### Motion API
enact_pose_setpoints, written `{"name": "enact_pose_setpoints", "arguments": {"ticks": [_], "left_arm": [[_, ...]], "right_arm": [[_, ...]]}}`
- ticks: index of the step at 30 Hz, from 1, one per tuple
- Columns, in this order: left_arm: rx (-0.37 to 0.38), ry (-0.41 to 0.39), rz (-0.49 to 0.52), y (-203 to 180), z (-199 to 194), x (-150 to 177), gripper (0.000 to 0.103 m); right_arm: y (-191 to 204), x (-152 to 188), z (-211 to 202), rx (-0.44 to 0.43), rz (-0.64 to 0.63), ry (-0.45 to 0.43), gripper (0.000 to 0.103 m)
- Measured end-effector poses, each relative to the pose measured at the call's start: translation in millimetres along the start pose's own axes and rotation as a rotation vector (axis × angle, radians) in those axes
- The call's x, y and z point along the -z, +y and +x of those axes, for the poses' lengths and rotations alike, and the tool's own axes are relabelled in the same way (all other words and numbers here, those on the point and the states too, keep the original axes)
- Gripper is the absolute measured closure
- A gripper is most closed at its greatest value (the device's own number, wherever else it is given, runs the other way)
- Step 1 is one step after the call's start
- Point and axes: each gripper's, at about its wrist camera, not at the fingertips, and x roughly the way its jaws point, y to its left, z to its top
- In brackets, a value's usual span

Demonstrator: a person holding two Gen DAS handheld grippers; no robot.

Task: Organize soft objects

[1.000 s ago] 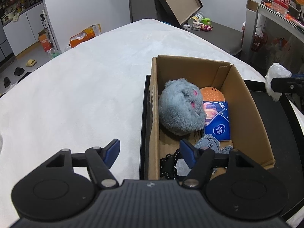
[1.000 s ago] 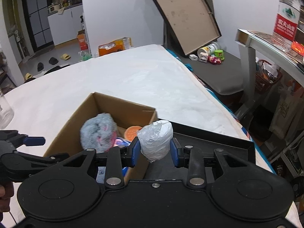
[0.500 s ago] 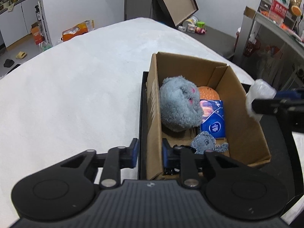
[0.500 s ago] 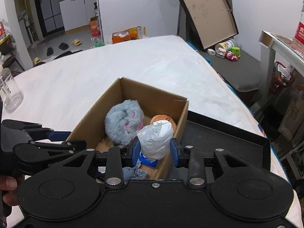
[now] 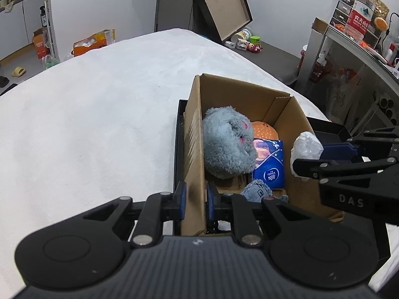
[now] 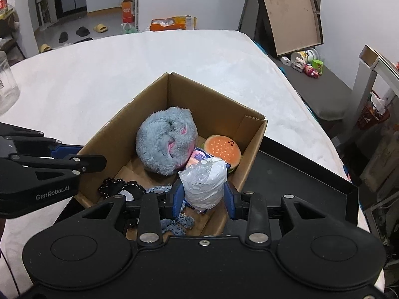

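A cardboard box stands in a black tray on the white table. In it lie a grey plush toy, an orange burger plush, a blue tissue pack, a grey knit cloth and black lace. My left gripper is shut on the box's left wall. My right gripper is shut on a white crumpled plastic bundle and holds it above the box's near right part. The bundle also shows in the left wrist view.
The white table stretches left and behind the box. A clear glass jar stands at the table's far left edge. A grey bench with small toys and a shelf with a water bottle stand to the right.
My left gripper has closed on the box's left wall. My right gripper has carried the white bundle from over the tray to over the box.
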Motion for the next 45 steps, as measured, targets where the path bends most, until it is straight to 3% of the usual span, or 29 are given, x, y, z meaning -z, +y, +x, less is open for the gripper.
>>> {"name": "enact_pose_setpoints", "arguments": {"ticks": [6, 10, 17, 31, 34, 39, 43, 45], "left_arm": [[0.001, 0.0, 0.002, -2, 0, 0, 0.087], [-0.014, 0.001, -0.005, -4, -2, 1, 0.087], [-0.046, -0.002, -0.016, -11, -7, 0, 0.095], [-0.088, 0.039, 0.037, -22, -13, -12, 0.095], [-0.085, 0.051, 0.055, -27, -22, -18, 0.091], [-0.073, 0.049, 0.083, -37, -44, -25, 0.084], [-0.076, 0.05, 0.075, -42, -60, -28, 0.062], [-0.071, 0.041, 0.079, -45, -68, -29, 0.06]], "right_arm": [[1, 0, -2, 0.01, -0.005, 0.0, 0.066], [-2, 1, -7, 0.034, 0.0, -0.013, 0.051], [-14, 5, -27, 0.037, 0.027, -0.049, 0.045], [-61, 38, -76, 0.035, 0.189, -0.083, 0.044], [-72, 45, -87, 0.026, 0.236, -0.084, 0.044], [-87, 53, -110, 0.018, 0.287, -0.126, 0.029], [-97, 58, -123, 0.003, 0.321, -0.147, 0.025], [-100, 60, -128, -0.003, 0.334, -0.154, 0.023]]}}
